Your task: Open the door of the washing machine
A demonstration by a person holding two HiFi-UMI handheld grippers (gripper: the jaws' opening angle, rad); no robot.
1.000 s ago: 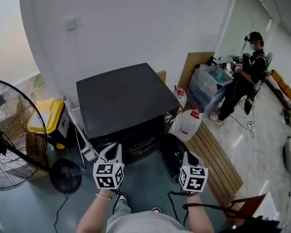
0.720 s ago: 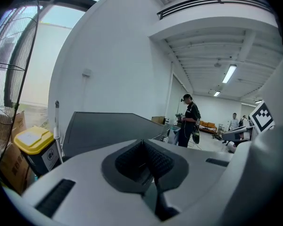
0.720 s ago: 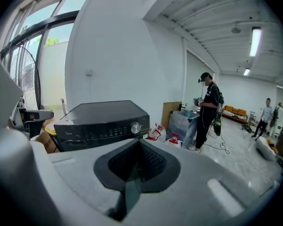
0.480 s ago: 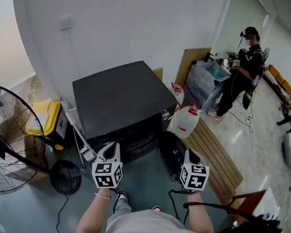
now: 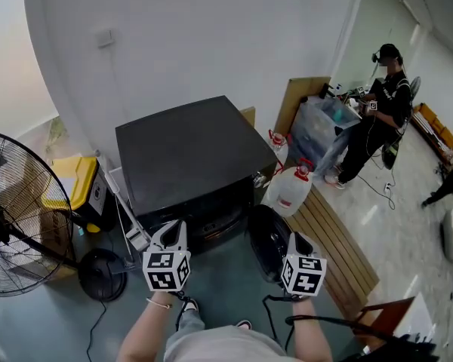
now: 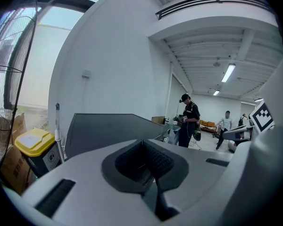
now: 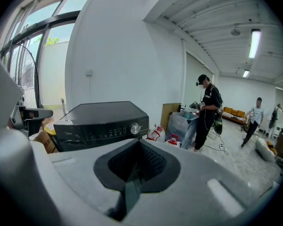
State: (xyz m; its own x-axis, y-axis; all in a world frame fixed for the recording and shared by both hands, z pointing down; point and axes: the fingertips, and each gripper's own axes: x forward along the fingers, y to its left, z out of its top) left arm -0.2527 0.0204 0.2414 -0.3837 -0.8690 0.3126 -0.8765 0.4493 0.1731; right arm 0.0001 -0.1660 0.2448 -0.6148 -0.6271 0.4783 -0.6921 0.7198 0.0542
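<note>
One black front-loading washing machine (image 5: 189, 153) stands just ahead of both grippers. Its control knob (image 7: 135, 128) is straight in front of the right gripper (image 5: 295, 241), and the left gripper (image 5: 177, 228) points at the machine's left front corner. A dark round panel (image 5: 266, 238) sits just ahead of the right gripper and slightly to its left, low against the machine's front. I take it for the door, seemingly already swung out from the front, though no view shows its hinge or latch clearly. Both grippers have their jaws closed together with nothing between the pads, and neither touches the machine. If the door needs more swing, the right gripper is the nearer one. It should part its jaws first, come in low on the door's free edge and take the rim or handle squarely between the pads. The pull should follow the arc about the hinge, not run straight back, so that the pads do not slip off. The left gripper should keep out of the swing. Beyond the door, ahead and to the right of the right gripper, stand a white water jug (image 5: 291, 191) and a slatted wooden board (image 5: 340, 251). A wide swing could knock the jug, so it is best to stop short of it.
</note>
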